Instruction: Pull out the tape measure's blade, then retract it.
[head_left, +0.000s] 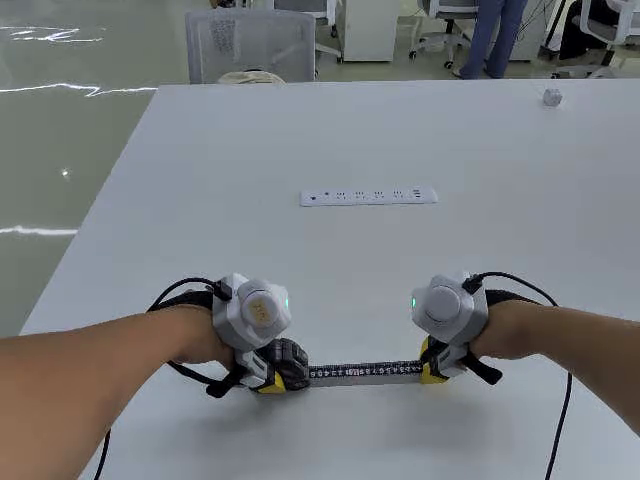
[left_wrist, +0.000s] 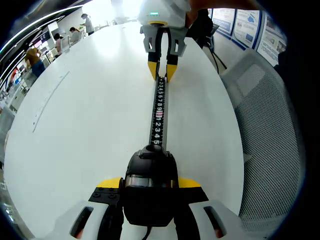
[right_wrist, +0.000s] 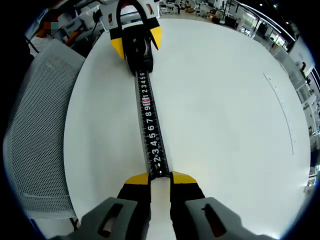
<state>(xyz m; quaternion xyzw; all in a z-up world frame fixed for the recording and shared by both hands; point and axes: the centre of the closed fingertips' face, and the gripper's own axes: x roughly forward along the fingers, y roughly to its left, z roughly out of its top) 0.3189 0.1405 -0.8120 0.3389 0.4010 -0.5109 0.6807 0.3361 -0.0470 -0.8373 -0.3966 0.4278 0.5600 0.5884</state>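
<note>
While left tongs (left_wrist: 150, 183) clamp the tape measure (left_wrist: 150, 205), right tongs (right_wrist: 160, 177) pinch its blade (right_wrist: 149, 130).

Wide white bench (head_left: 200, 180); grey mesh-backed chair (head_left: 250, 45) stands at its far edge. Glossy pale-green floor (head_left: 60, 130) reflects overhead light. White cabinet (head_left: 370, 28) beyond.

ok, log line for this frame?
left gripper: shut on tape measure | right gripper: shut on blade | blade: out, straight between grippers
</note>
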